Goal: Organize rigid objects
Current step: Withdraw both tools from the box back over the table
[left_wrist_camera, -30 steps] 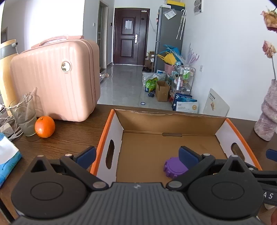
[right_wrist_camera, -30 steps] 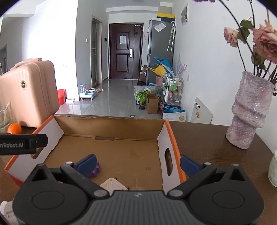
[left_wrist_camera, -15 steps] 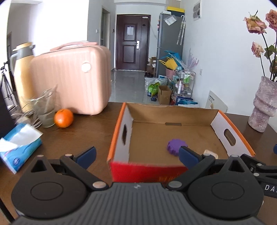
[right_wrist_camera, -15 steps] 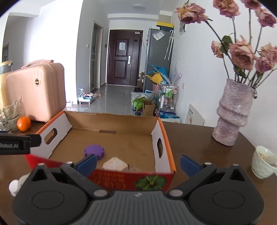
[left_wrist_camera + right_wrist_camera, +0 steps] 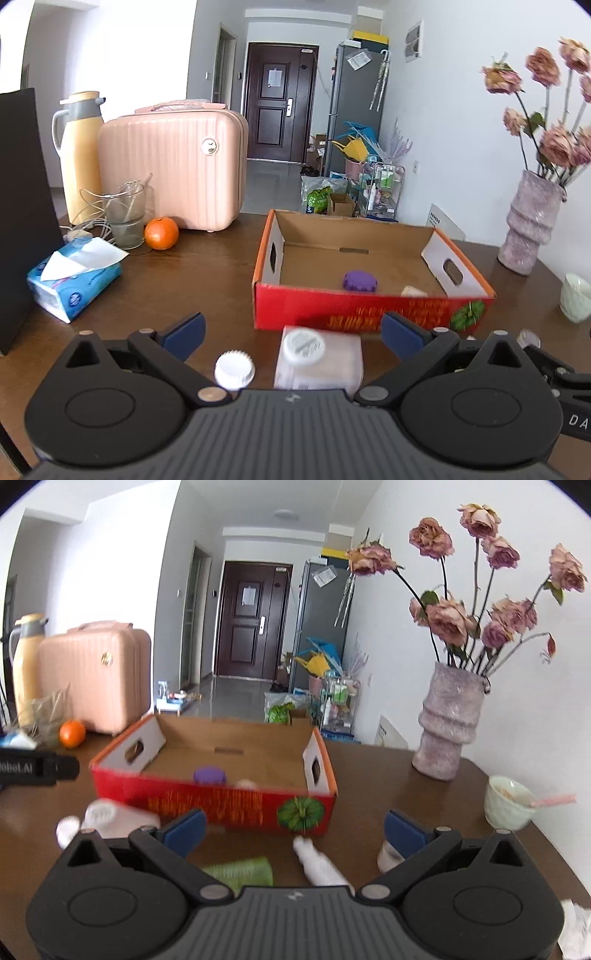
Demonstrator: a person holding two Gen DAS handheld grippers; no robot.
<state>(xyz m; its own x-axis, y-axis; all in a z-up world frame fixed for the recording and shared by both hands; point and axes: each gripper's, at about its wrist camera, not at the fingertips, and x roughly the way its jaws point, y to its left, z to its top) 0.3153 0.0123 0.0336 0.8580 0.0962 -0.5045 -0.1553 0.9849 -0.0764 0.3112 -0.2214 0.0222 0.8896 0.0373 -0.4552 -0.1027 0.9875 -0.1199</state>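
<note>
A red and orange cardboard box (image 5: 354,310) (image 5: 221,801) stands open on the brown table; inside lie a purple gear-shaped lid (image 5: 359,280) (image 5: 209,775) and a pale wedge-shaped piece (image 5: 413,291). My left gripper (image 5: 291,332) is open, held just short of the box, above a square white bottle (image 5: 321,358) and a small white-capped bottle (image 5: 234,371). My right gripper (image 5: 295,830) is open too, above a green ribbed cylinder (image 5: 243,873), a white tube (image 5: 319,864) and a small jar (image 5: 388,856) half hidden by its right finger.
On the left are a tissue pack (image 5: 74,277), an orange (image 5: 161,233), a glass with cables (image 5: 127,218), a pink case (image 5: 173,170) and a yellow thermos (image 5: 79,147). At the right stand a vase of dried roses (image 5: 448,720) and a pale green cup (image 5: 508,806).
Both grippers have drawn back out of the box and risen, so the box front and the loose bottles before it now show. Both stayed open; the purple lid stays in the box.
</note>
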